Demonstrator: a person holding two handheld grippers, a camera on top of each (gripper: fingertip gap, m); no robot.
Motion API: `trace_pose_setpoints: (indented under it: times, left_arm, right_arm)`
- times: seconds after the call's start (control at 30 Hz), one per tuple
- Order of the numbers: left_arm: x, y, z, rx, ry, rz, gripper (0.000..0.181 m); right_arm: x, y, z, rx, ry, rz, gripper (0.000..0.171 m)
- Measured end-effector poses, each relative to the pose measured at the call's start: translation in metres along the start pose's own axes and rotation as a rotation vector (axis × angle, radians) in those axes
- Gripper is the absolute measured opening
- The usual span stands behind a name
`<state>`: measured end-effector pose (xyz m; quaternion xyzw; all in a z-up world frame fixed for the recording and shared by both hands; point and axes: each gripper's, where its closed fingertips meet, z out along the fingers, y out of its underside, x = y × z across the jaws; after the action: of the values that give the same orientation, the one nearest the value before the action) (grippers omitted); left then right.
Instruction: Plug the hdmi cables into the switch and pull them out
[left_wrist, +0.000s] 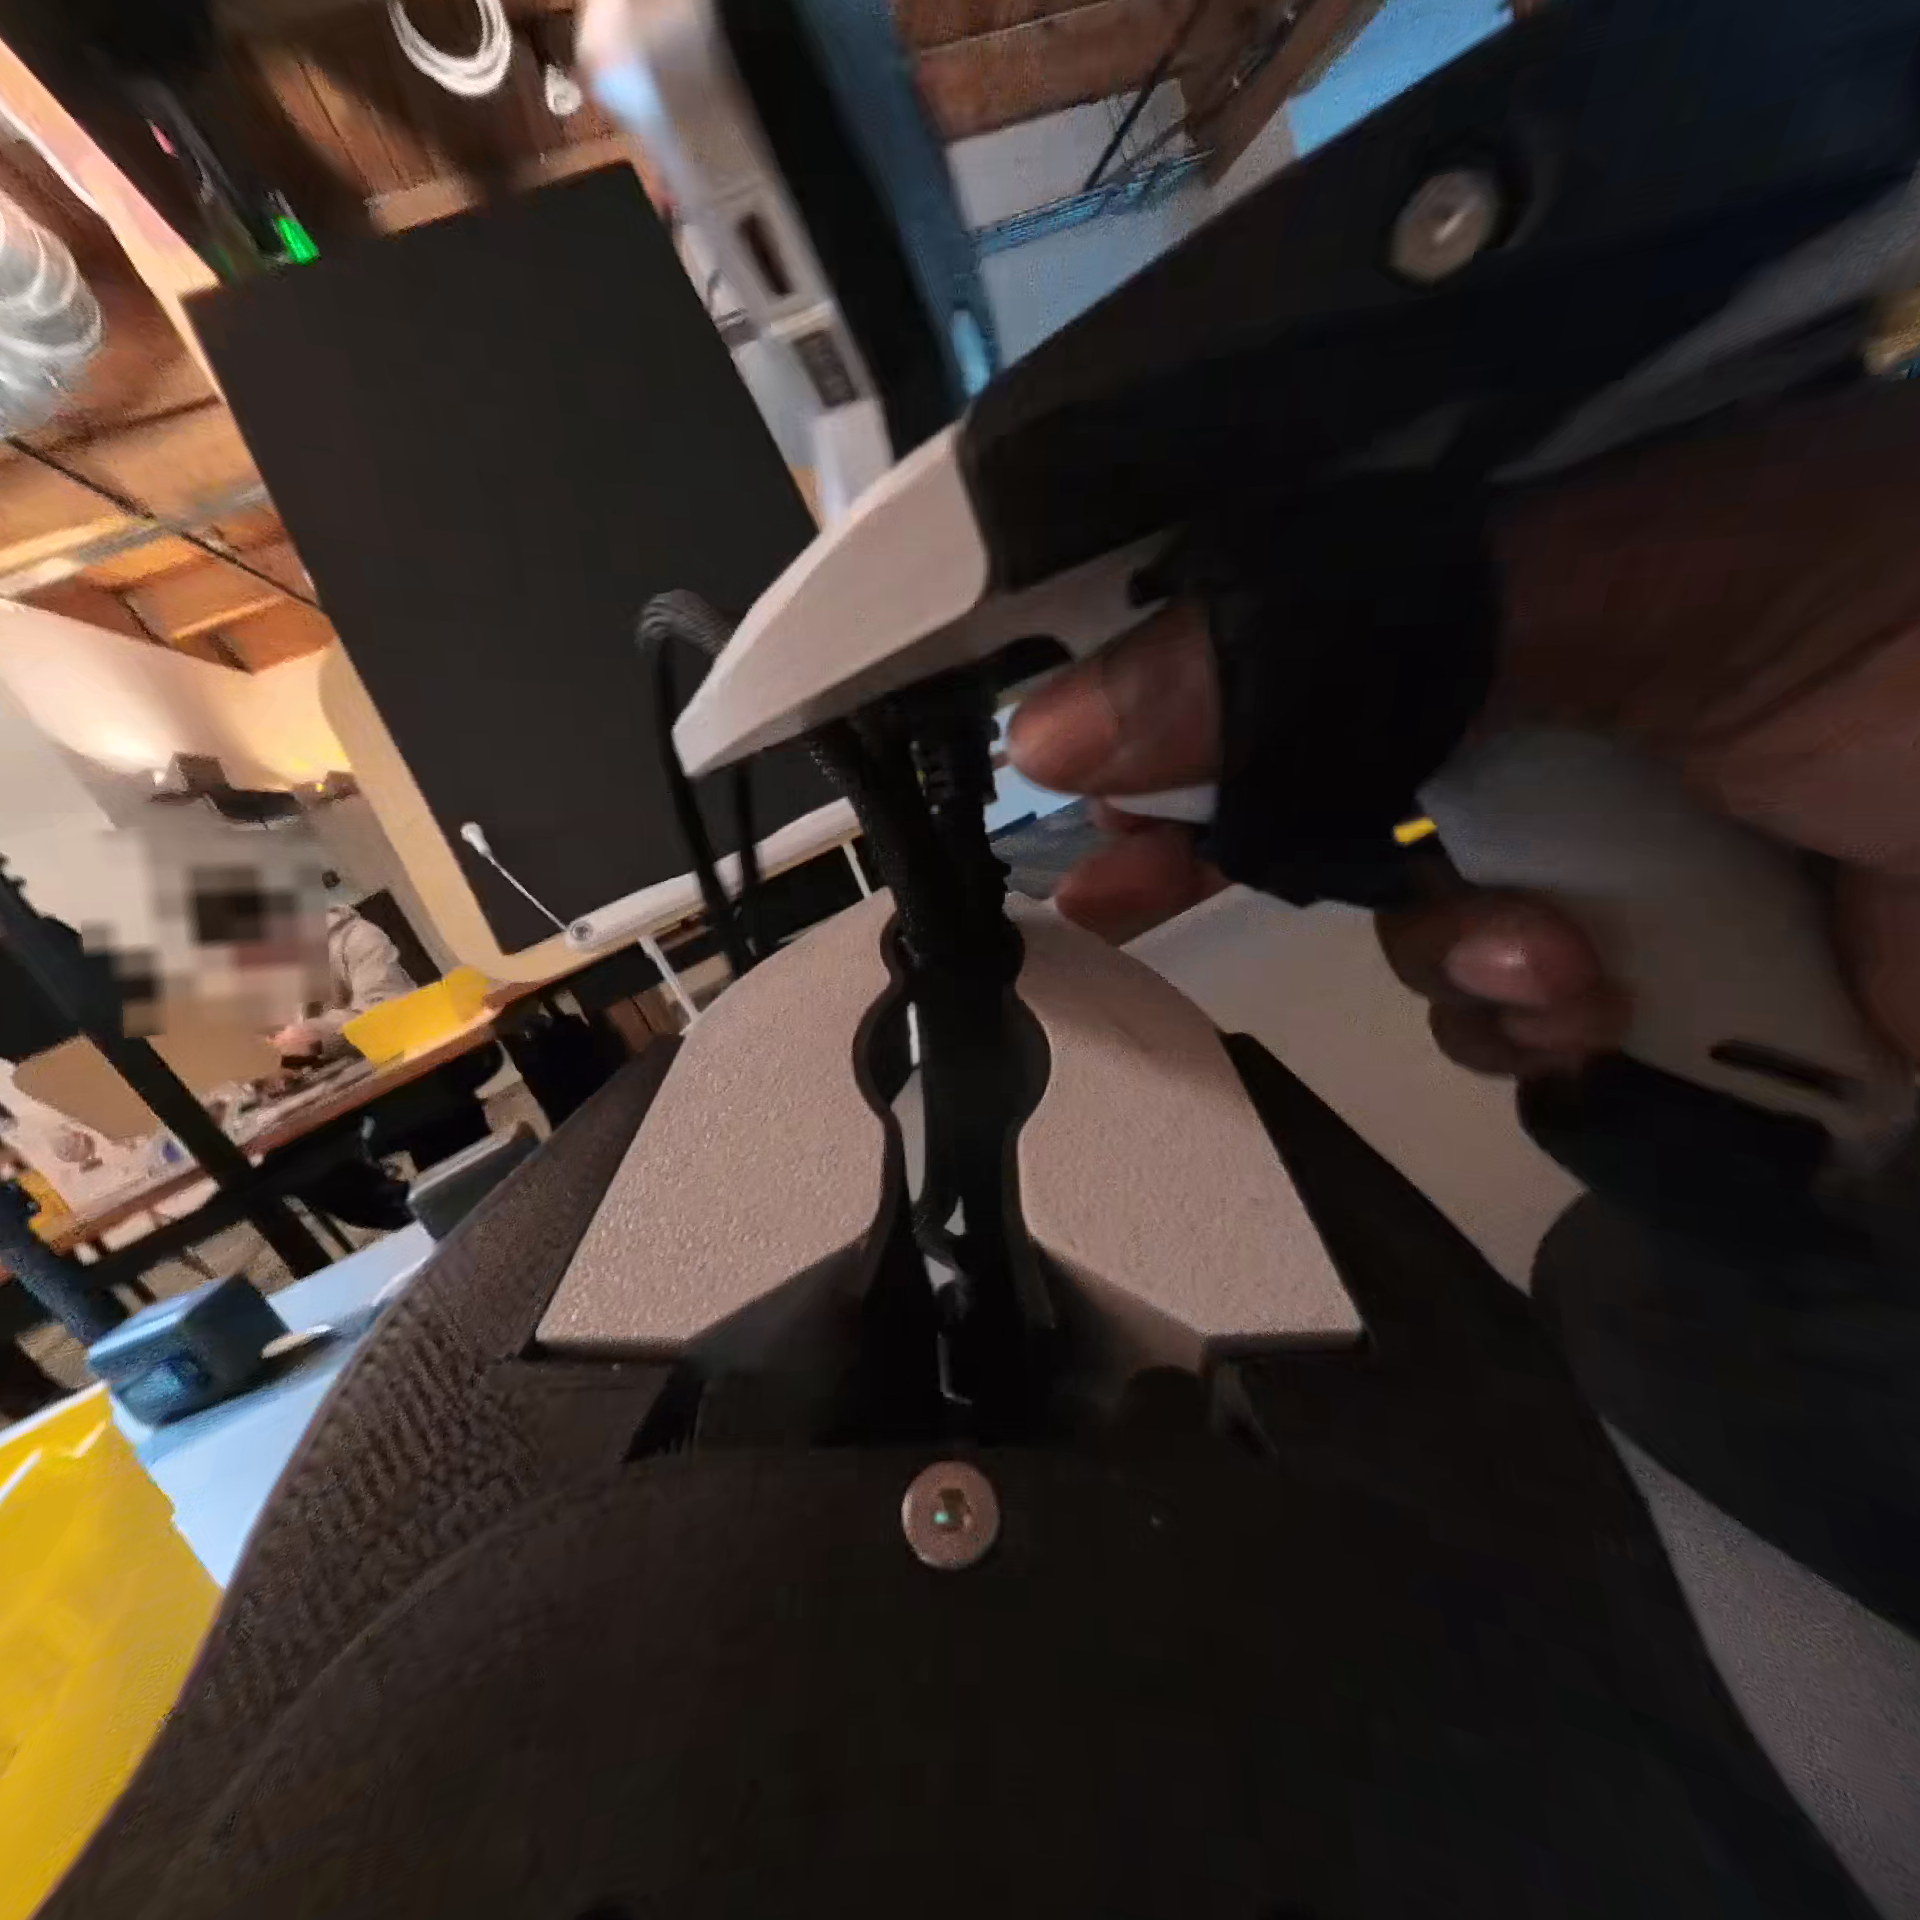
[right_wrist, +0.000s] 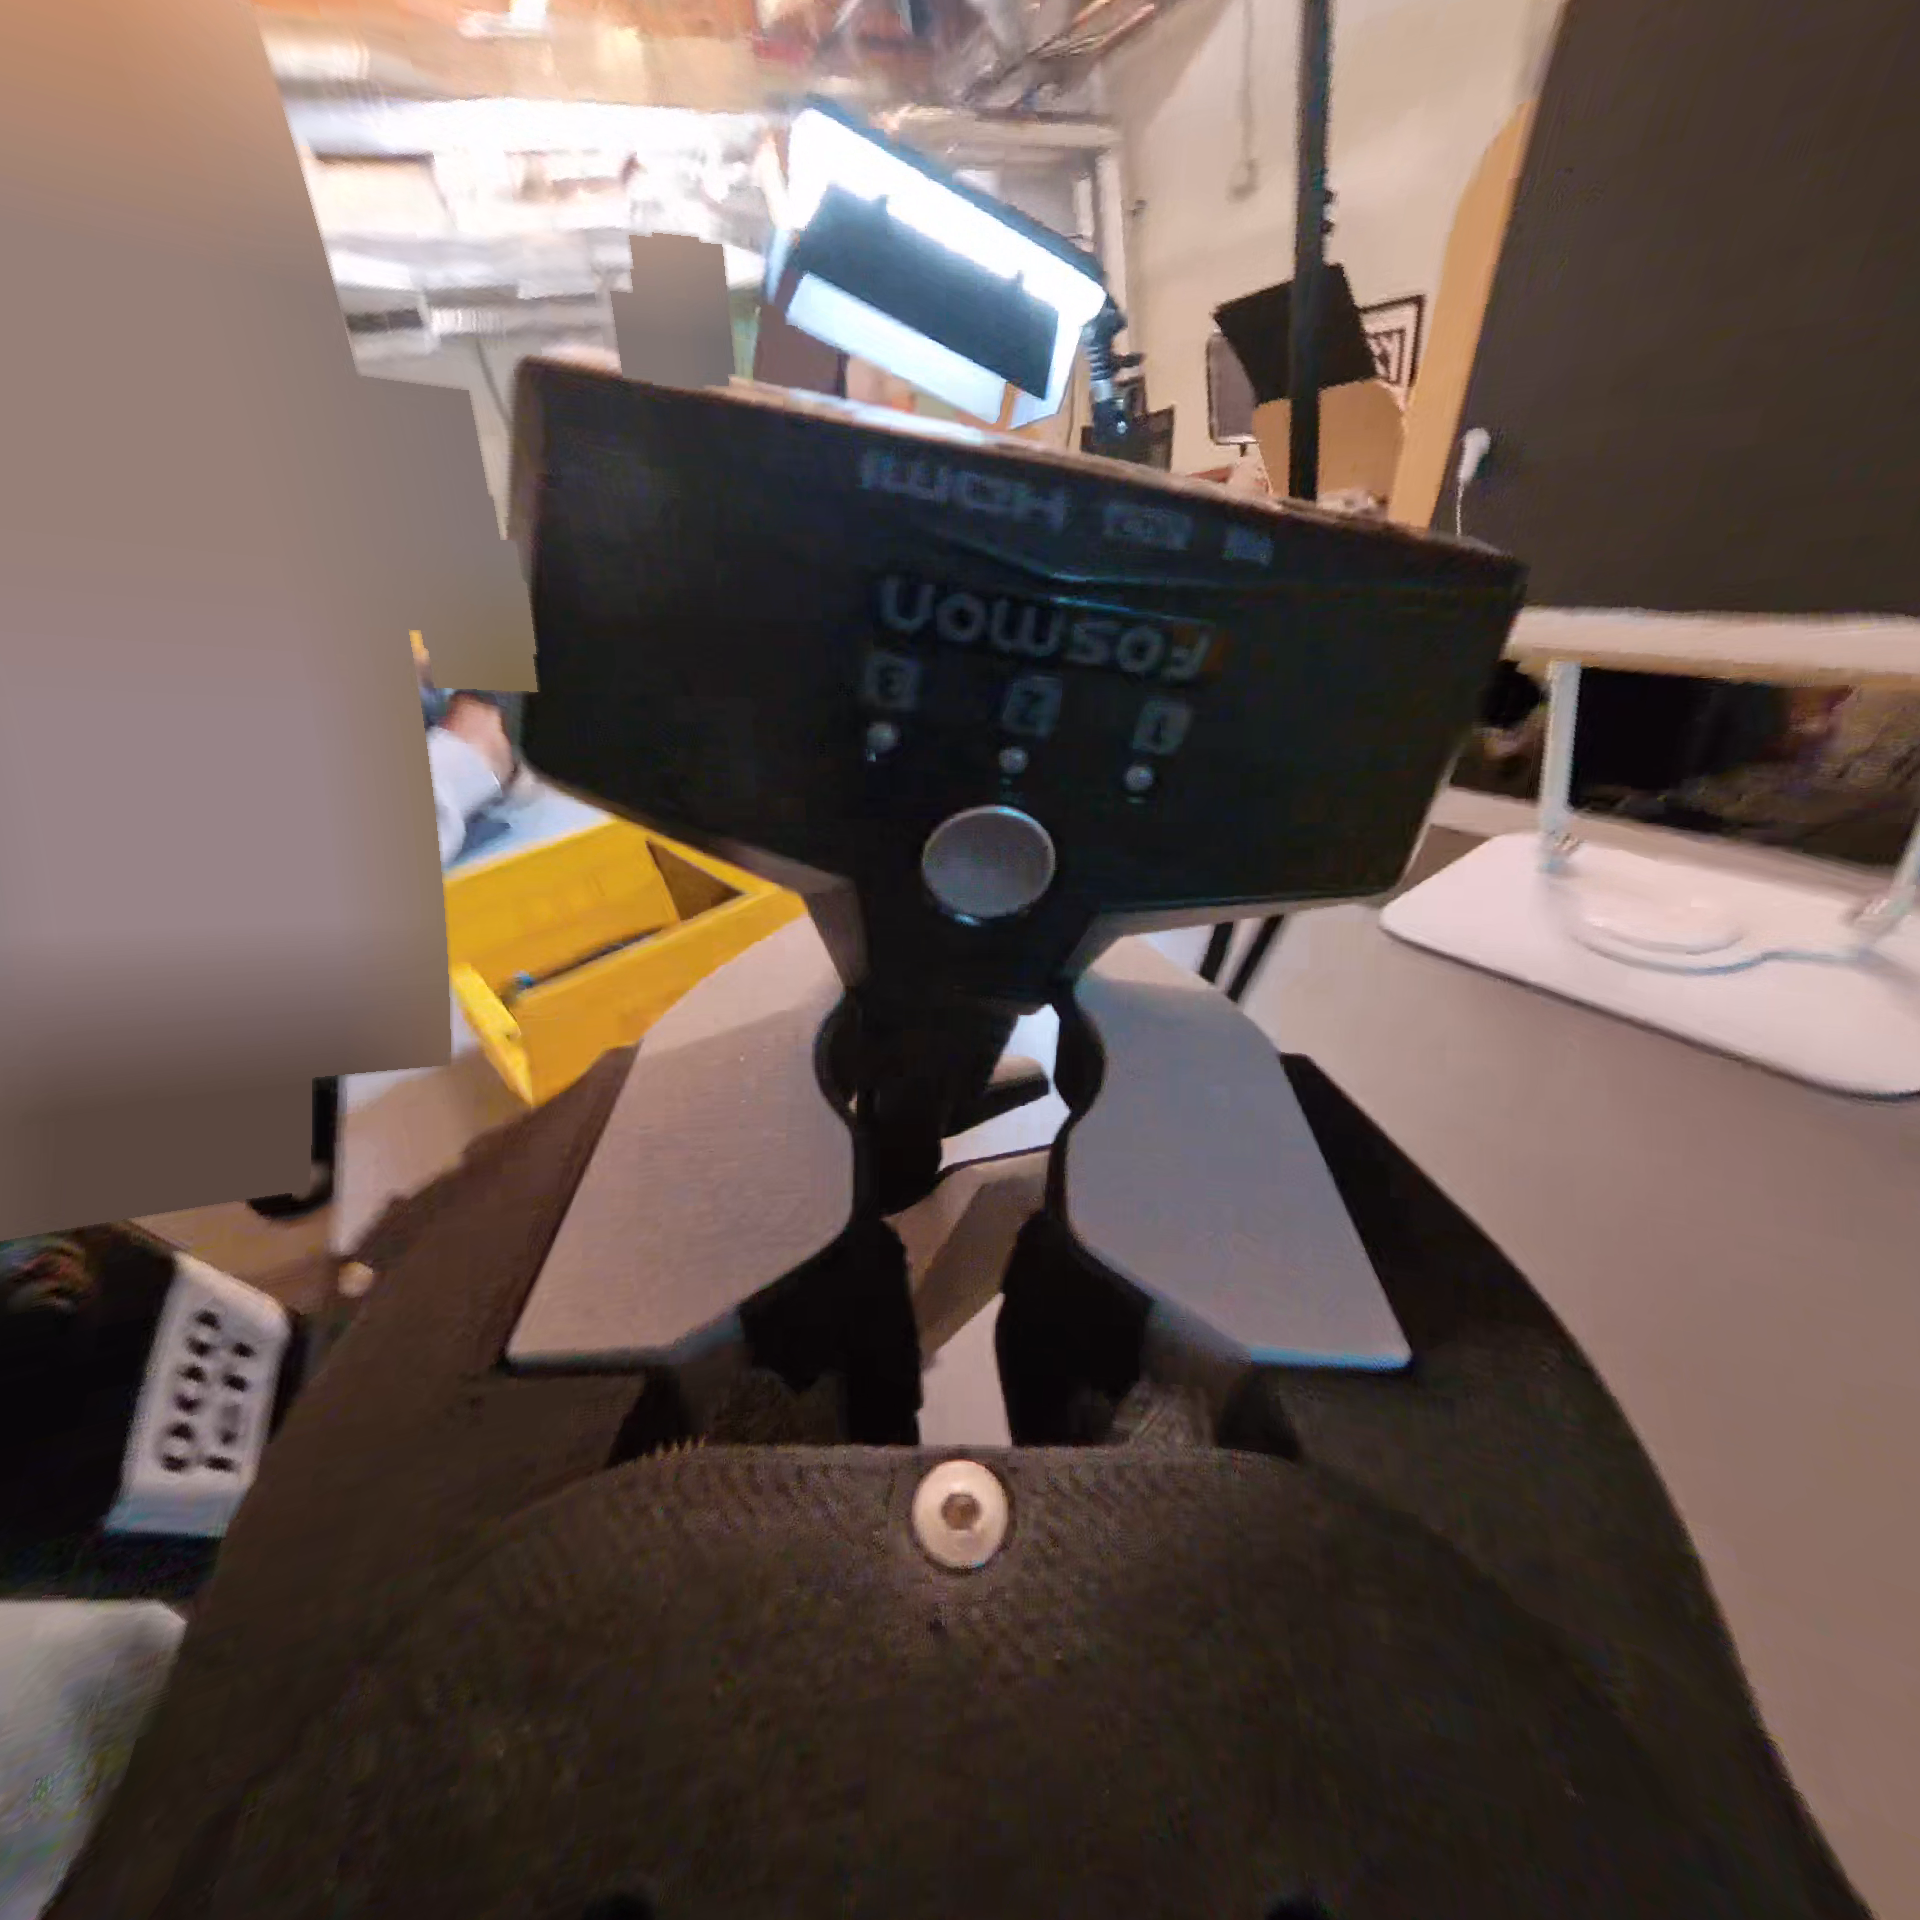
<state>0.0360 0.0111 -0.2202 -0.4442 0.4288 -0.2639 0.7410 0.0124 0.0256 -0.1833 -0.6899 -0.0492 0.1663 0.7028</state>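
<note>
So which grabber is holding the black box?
The right gripper: it pinches the black switch box by its narrow end. The left gripper pinches a black braided cable instead.

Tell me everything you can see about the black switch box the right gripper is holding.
The switch is a flat black box, plastic by its look, wider than deep, seen upside down from the right wrist view. Its top face carries pale lettering, three small indicator dots in a row and one round grey button below them. It narrows to a short neck toward the camera, and the right gripper is shut on that neck, holding the box in the air above the grey table, tilted slightly. Its ports are not visible.
</note>
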Motion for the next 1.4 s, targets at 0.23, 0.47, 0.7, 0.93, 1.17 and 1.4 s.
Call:
trace_pose_setpoints:
  times: [0.23, 0.47, 0.7, 0.93, 1.17, 1.4]
  left_arm:
    - [0.030, 0.005, -0.023, -0.065, 0.431, -0.076, 0.050]
    - [-0.078, -0.004, -0.061, -0.014, 0.265, -0.273, 0.051]
    - [-0.170, -0.012, -0.099, -0.060, 0.050, -0.224, 0.051]
    - [-0.244, 0.014, -0.151, -0.358, -0.155, -0.062, 0.051]
    - [-0.261, 0.073, -0.193, -0.772, -0.083, 0.015, 0.053]
    - [-0.244, 0.142, -0.207, -1.123, 0.108, -0.001, 0.052]
  right_arm:
    - [0.019, 0.012, -0.035, -0.250, -0.032, -0.483, 0.028]
    - [0.052, 0.076, -0.079, -0.759, -0.094, -0.930, 0.027]
    - [0.050, 0.138, -0.101, -1.029, -0.307, -0.939, 0.028]
    - [0.046, 0.162, -0.111, -1.158, -0.392, -0.935, 0.029]
    - [0.046, 0.169, -0.112, -1.170, -0.361, -0.936, 0.029]
    - [0.044, 0.152, -0.130, -1.137, -0.312, -0.809, 0.035]
